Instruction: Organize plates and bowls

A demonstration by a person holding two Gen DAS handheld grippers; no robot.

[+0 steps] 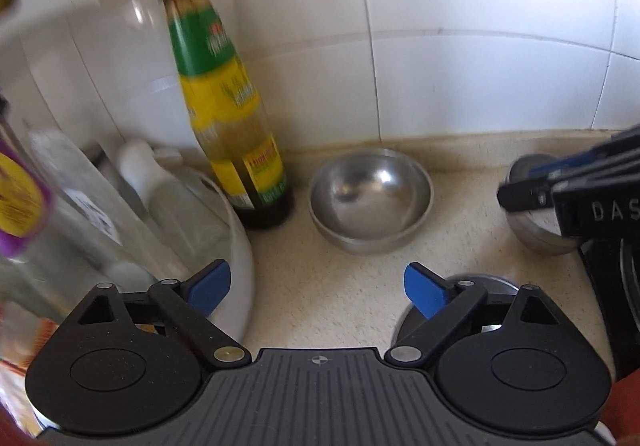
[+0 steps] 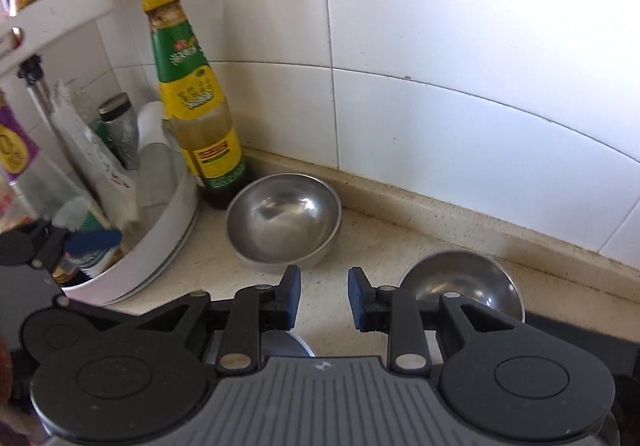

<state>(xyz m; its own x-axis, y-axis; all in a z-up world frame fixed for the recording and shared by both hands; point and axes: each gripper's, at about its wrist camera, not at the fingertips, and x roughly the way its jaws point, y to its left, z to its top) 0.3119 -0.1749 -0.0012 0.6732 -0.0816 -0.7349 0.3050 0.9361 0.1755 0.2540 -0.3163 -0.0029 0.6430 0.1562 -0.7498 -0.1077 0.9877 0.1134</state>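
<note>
A stack of steel bowls (image 1: 370,200) stands on the beige counter by the tiled wall, also in the right wrist view (image 2: 284,220). A second steel bowl (image 1: 536,230) sits to its right, seen in the right wrist view (image 2: 464,284) behind the right finger. A third steel piece (image 1: 452,302) lies under my left gripper's right finger. My left gripper (image 1: 318,290) is open and empty above the counter in front of the stack. My right gripper (image 2: 324,300) has its jaws a little apart, empty, and it also shows at the right of the left wrist view (image 1: 532,182).
A tall sauce bottle (image 1: 228,106) with a yellow cap stands left of the stack (image 2: 194,102). A white round rack (image 2: 160,238) holding bottles and packets fills the left side. A black stove edge (image 2: 580,330) lies at right. White wall tiles (image 2: 440,46) run behind.
</note>
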